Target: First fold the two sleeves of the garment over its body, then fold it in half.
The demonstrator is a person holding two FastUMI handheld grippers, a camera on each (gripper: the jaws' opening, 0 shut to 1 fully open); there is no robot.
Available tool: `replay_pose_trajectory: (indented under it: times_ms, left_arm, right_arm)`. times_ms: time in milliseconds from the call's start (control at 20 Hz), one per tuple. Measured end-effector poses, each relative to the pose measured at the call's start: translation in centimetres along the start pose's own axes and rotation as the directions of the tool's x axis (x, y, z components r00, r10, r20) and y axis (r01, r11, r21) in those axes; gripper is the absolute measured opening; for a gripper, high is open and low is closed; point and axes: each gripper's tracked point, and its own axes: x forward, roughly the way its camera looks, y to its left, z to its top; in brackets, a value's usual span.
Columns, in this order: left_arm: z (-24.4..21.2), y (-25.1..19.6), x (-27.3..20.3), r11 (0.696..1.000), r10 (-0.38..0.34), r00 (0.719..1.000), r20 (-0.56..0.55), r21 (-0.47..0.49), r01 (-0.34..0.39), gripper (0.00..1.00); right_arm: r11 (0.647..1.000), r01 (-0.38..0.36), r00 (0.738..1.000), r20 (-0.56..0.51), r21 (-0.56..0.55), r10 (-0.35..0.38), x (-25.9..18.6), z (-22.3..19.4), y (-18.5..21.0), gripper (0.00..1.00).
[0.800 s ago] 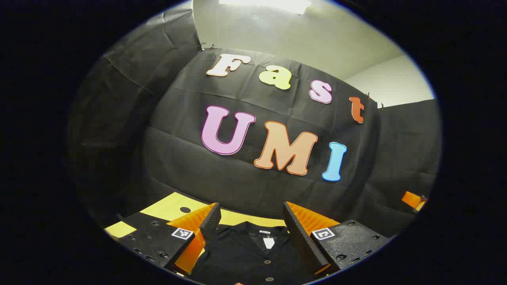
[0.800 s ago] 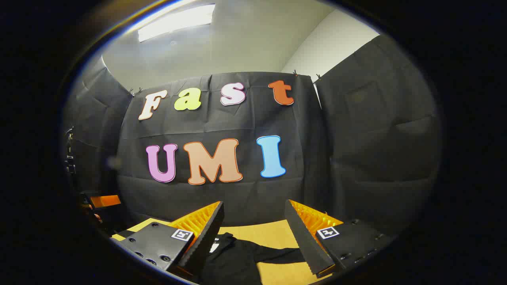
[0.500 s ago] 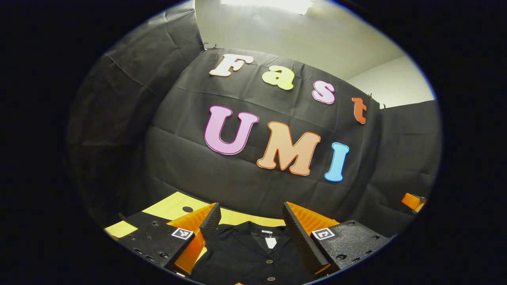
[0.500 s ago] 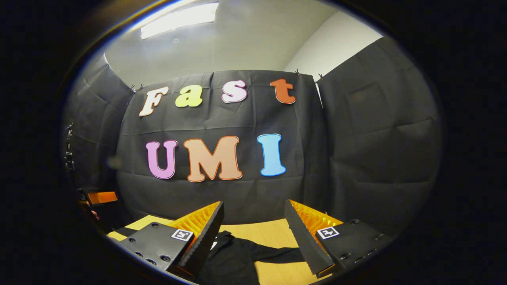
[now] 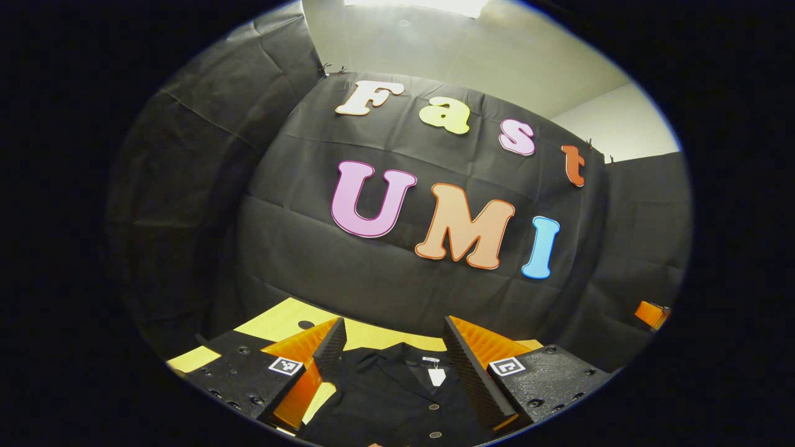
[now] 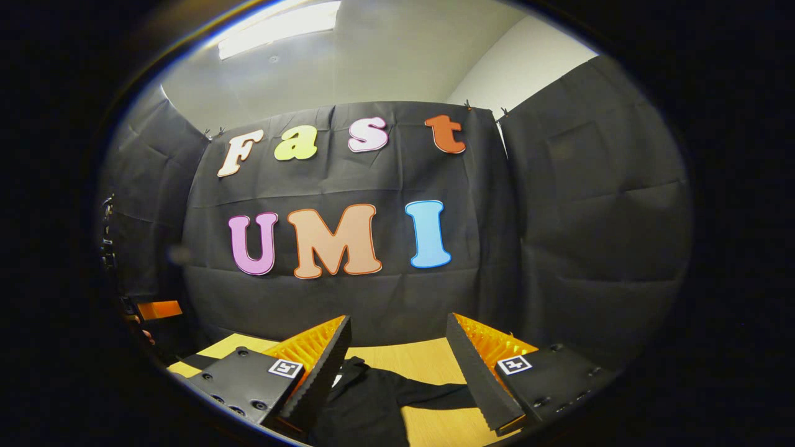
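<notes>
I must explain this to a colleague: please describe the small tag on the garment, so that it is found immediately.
Find the yellow table, then the black garment lying on it. The white tag hangs inside its open collar, above the buttons; it is the garment's brightest spot.

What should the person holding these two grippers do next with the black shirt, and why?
Probably lower the right hand-held gripper onto the sleeve that lies spread out across the table, since it is not yet folded over the shirt. Both grippers are open and holding nothing, above the cloth; the left hand-held gripper faces the collar.
</notes>
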Motion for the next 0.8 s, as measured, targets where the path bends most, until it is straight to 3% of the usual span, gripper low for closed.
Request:
replay_pose_trajectory:
  times_ms: [250,600,800]
  left_arm:
    - [0.2,-0.1,-0.9,1.000,0.023,1.000,0.009,-0.011,-0.022,0.93]
    - [0.6,2.3,-3.1,0.993,0.106,0.994,0.026,0.057,-0.107,0.92]
    - [0.2,3.1,-4.1,0.986,0.158,0.987,0.023,0.042,-0.159,0.91]
  right_arm:
    - [1.000,0.019,0.999,-0.046,-0.006,-0.020,0.7,-1.8,-1.9,0.97]
    - [1.000,0.020,0.994,-0.110,-0.024,-0.022,1.9,-3.8,-4.6,0.97]
    - [0.994,0.096,0.978,-0.182,-0.045,-0.102,3.2,-6.2,-9.7,0.97]
